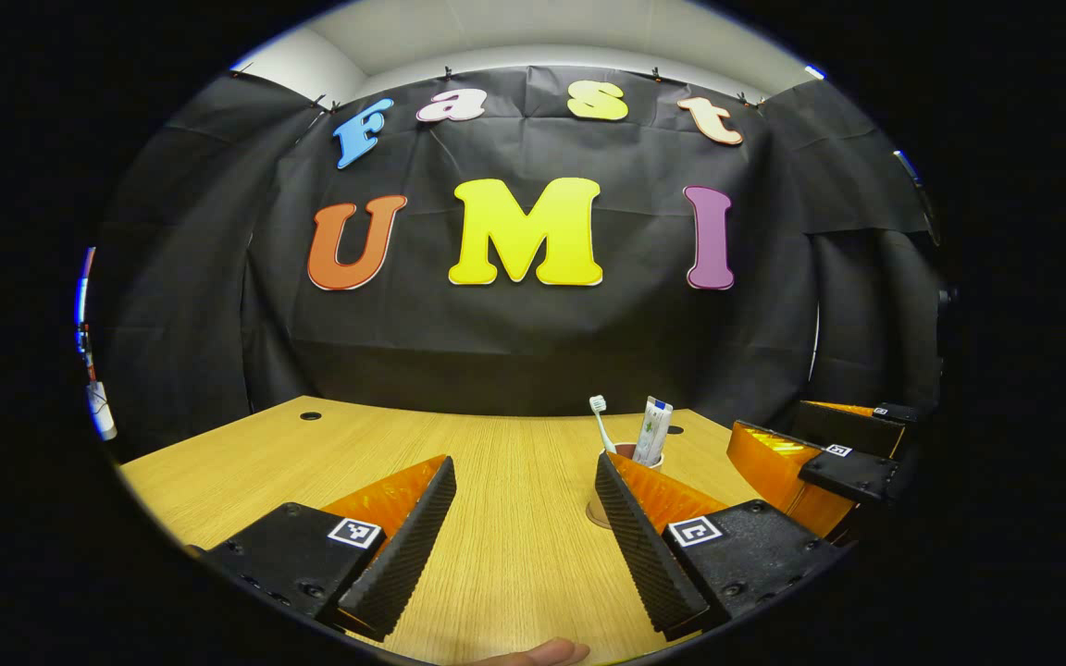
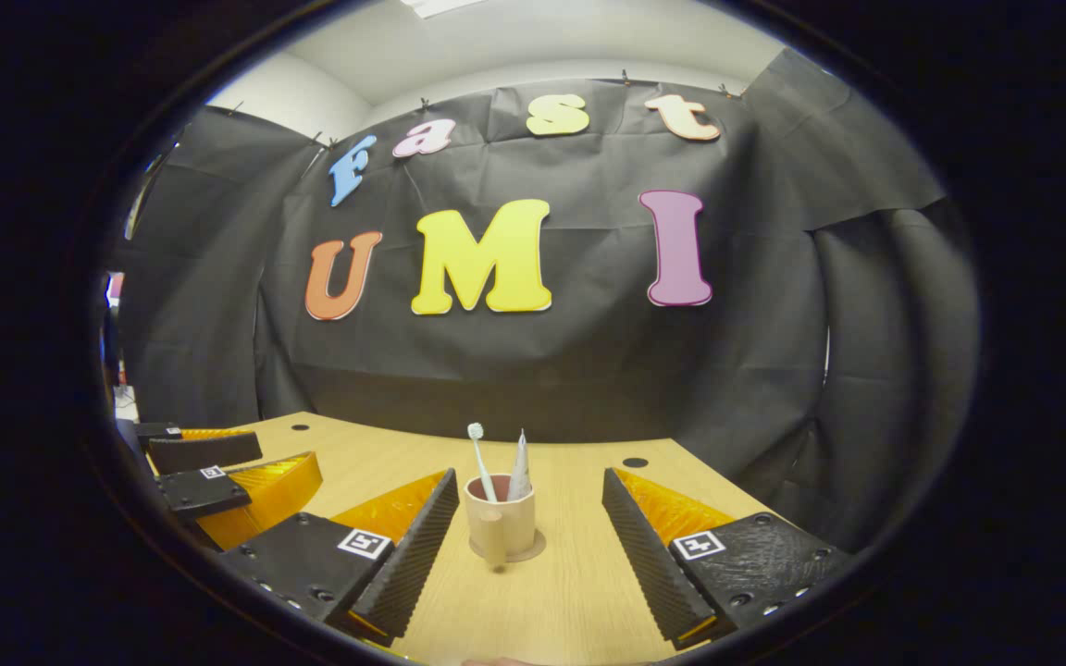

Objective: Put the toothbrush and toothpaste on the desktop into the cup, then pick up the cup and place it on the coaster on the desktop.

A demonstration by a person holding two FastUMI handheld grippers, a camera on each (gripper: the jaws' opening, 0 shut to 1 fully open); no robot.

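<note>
A beige cup [image 2: 501,523] stands upright on a round coaster [image 2: 530,552] on the wooden desktop [image 2: 579,592]. A white toothbrush [image 2: 480,458] and a toothpaste tube [image 2: 520,467] stick up out of it. My right gripper [image 2: 528,546] is open, its fingers on either side of the cup and a little short of it, not touching. In the left gripper view the cup [image 1: 629,451] with toothbrush [image 1: 601,421] and toothpaste [image 1: 653,430] is partly hidden behind the right finger of my left gripper [image 1: 524,523], which is open over bare desk.
The right gripper [image 1: 820,462] shows at the right edge of the left gripper view; the left gripper [image 2: 218,481] shows at the left in the right gripper view. Cable holes [image 1: 310,416] [image 2: 634,462] dot the desk's back. A fingertip [image 1: 542,653] peeks in below.
</note>
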